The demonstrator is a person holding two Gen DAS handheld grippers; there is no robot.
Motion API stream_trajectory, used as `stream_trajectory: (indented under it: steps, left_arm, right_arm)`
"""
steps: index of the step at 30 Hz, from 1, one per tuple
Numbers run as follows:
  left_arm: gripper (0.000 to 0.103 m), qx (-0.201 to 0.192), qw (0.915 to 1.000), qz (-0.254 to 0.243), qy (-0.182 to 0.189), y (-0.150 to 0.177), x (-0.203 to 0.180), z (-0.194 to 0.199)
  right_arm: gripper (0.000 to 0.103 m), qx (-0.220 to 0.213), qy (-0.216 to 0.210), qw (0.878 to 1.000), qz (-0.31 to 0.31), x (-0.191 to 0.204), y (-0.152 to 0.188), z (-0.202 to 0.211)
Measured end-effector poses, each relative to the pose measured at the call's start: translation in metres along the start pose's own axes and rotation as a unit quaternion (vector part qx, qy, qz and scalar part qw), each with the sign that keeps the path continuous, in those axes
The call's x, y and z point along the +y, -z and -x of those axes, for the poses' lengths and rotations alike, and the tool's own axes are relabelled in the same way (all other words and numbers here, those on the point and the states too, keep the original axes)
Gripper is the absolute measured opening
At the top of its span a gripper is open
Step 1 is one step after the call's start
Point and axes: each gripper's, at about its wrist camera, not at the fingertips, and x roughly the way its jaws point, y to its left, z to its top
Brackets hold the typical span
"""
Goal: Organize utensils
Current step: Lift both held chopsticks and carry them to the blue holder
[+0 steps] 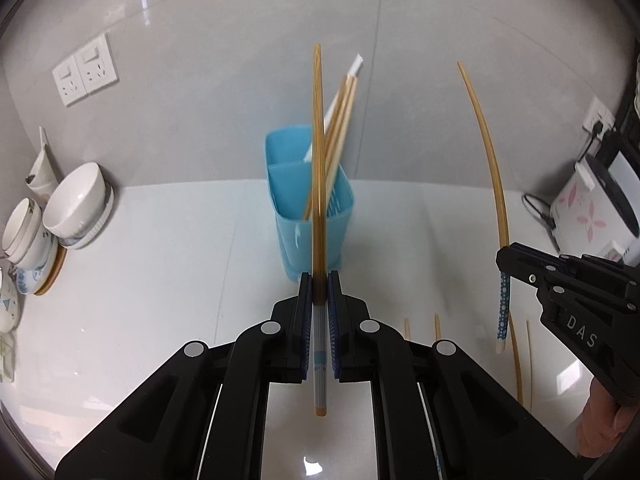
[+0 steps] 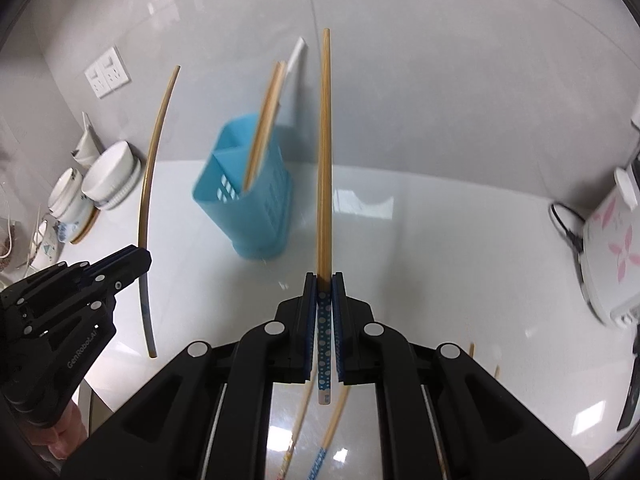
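Both grippers are up off the counter, and each has a chopstick. The left gripper (image 1: 319,292) has its jaws pressed tight on a bamboo chopstick with a grey striped handle (image 1: 319,200), pinching it near the handle end so the long bare shaft runs straight out ahead of the fingertips and the striped end trails back between the jaws. Directly beyond that tip stands the blue utensil holder (image 1: 308,208) (several chopsticks already lean in its far compartment), upright on the white counter (image 1: 160,260). Off to this gripper's right, the right gripper (image 2: 325,292) is likewise clamped on a bamboo chopstick with a blue dotted handle (image 2: 324,160), shaft pointing forward past its fingertips, dotted end back between the jaws. From the right gripper the holder sits ahead and to the left. Below and behind the right gripper, loose chopsticks (image 2: 336,420) lie on the counter. Far to the left gripper's left are stacked white bowls (image 1: 76,204); far to the right gripper's right is a white appliance with pink flowers (image 2: 616,248).
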Motion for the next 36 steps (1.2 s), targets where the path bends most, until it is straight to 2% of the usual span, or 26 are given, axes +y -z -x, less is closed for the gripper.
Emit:
stream_trajectory:
  steps: [10, 17, 23, 36]
  left_arm:
    - [0.007, -0.064, 0.9976, 0.025, 0.011, -0.03, 0.016, 0.004]
    - [0.007, -0.095, 0.994, 0.052, 0.019, -0.043, 0.026, -0.007]
    - [0.007, -0.106, 0.9917, 0.071, 0.015, -0.052, 0.033, -0.024]
    - [0.007, -0.167, 0.9837, 0.049, 0.045, -0.071, 0.031, -0.061]
  right_arm:
    - [0.007, -0.045, -0.026, 0.999, -0.001, 0.007, -0.033, 0.001]
    - [0.007, -0.072, -0.048, 0.996, -0.009, 0.011, -0.05, -0.008]
    - [0.007, -0.084, -0.06, 0.995, -0.013, 0.015, -0.06, -0.021]
    - [0.007, -0.091, -0.072, 0.993, -0.019, 0.007, -0.071, -0.047]
